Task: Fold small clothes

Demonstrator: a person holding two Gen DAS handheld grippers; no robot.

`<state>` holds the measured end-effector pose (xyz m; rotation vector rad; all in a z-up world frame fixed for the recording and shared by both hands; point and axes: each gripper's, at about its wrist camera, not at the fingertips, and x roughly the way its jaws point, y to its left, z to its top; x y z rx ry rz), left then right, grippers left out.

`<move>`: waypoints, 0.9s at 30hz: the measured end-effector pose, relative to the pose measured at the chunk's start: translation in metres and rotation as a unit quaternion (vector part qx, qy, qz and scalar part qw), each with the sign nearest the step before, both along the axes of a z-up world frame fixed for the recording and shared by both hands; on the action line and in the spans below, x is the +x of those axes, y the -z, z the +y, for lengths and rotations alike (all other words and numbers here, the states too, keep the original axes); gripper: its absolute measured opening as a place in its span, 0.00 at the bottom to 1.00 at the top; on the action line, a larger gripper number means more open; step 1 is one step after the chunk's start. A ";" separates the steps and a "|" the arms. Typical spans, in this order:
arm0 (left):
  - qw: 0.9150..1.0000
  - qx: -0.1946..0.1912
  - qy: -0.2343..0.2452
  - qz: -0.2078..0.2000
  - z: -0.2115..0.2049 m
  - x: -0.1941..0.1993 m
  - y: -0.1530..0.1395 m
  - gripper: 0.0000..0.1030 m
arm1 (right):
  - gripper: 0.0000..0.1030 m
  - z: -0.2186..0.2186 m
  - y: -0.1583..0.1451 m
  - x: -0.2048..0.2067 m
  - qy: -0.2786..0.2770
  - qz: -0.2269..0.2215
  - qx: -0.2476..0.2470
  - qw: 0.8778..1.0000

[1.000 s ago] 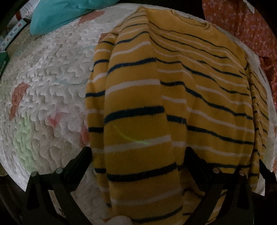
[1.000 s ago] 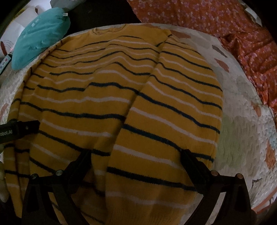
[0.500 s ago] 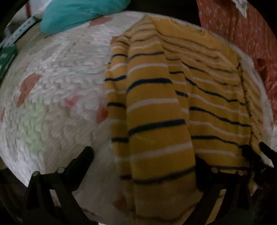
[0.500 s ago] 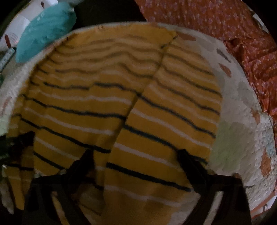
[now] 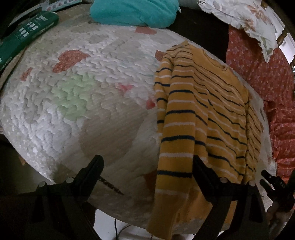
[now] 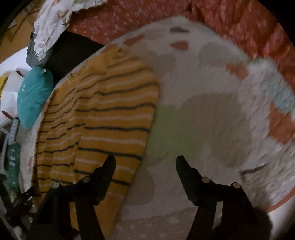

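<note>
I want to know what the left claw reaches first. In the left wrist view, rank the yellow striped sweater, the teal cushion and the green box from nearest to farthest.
1. Yellow striped sweater, right, by one finger.
2. Green box, far upper left.
3. Teal cushion, top middle, too close to call against the box.

Dim light, white quilted bedspread [image 5: 88, 103] with pastel patches, orange floral sheet [image 6: 230, 20], teal pillow [image 5: 132, 11]

One yellow striped sweater [image 5: 201, 118] lies on one quilt [image 5: 83, 96]. One teal cushion [image 5: 132, 11], one green box [image 5: 24, 35]. Two tools.
</note>
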<state>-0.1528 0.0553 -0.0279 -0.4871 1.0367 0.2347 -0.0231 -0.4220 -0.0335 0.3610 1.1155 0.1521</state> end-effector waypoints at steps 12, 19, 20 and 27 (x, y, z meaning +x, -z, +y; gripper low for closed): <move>0.999 0.024 -0.028 0.025 -0.010 -0.004 -0.001 0.91 | 0.17 0.079 0.016 -0.001 -0.085 0.022 0.090 0.992; 0.998 0.041 -0.025 0.037 -0.017 0.000 -0.001 0.91 | 0.14 0.017 -0.002 -0.001 -0.016 0.007 0.053 0.998; 0.998 0.043 -0.023 0.037 -0.018 0.001 -0.001 0.91 | 0.14 0.008 -0.005 -0.001 -0.007 0.005 0.043 0.999; 0.998 0.036 -0.028 0.039 -0.012 0.001 0.000 0.91 | 0.19 -0.002 -0.014 -0.009 -0.005 0.009 -0.020 1.000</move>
